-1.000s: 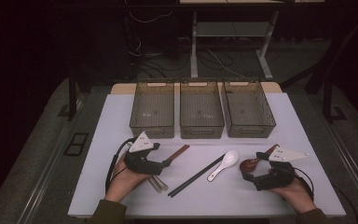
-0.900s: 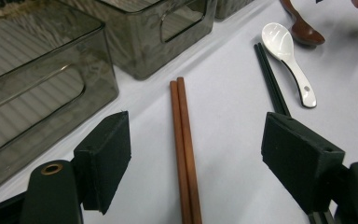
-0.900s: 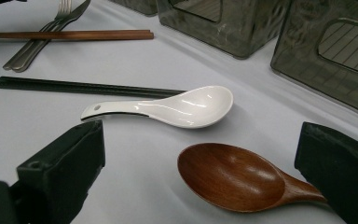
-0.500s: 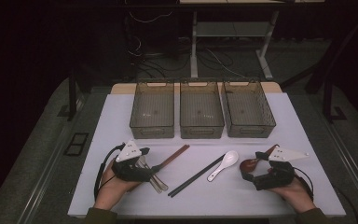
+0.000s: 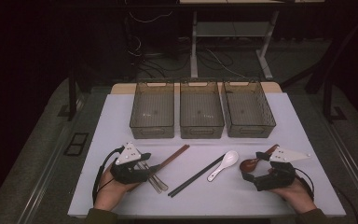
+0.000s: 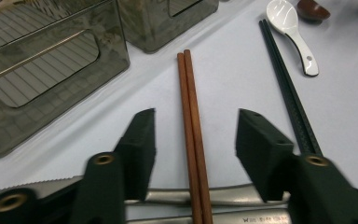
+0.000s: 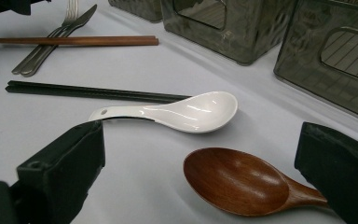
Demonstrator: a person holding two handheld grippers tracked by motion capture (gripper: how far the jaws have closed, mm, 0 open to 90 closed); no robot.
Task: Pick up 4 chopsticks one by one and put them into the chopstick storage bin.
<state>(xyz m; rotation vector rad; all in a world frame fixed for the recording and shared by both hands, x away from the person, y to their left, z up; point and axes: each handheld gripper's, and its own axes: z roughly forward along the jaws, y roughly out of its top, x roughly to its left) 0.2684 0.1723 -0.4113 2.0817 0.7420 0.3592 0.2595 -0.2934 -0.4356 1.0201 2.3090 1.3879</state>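
Note:
A pair of brown chopsticks (image 6: 189,93) lies on the white table, resting across a metal fork and knife (image 6: 168,196). My left gripper (image 6: 196,116) straddles the pair. Its jaws have just been closing, and a gap still shows on each side of the sticks. From above, the left gripper (image 5: 153,169) is at the front left, at the near end of the brown chopsticks (image 5: 173,156). My right gripper (image 7: 203,135) stands open, its jaws wide on either side of a wooden spoon (image 7: 237,182). From above, that right gripper (image 5: 254,166) is at the front right by the wooden spoon (image 5: 251,163).
Black chopsticks (image 5: 198,176) and a white ceramic spoon (image 5: 223,163) lie between the two hands. Three smoky plastic bins (image 5: 152,109) (image 5: 201,109) (image 5: 248,109) stand side by side at the back. The table's front edge runs just behind the hands.
My left hand has shifted left and a little nearer the person, with its gripper turned onto the brown chopsticks. The right hand has kept still.

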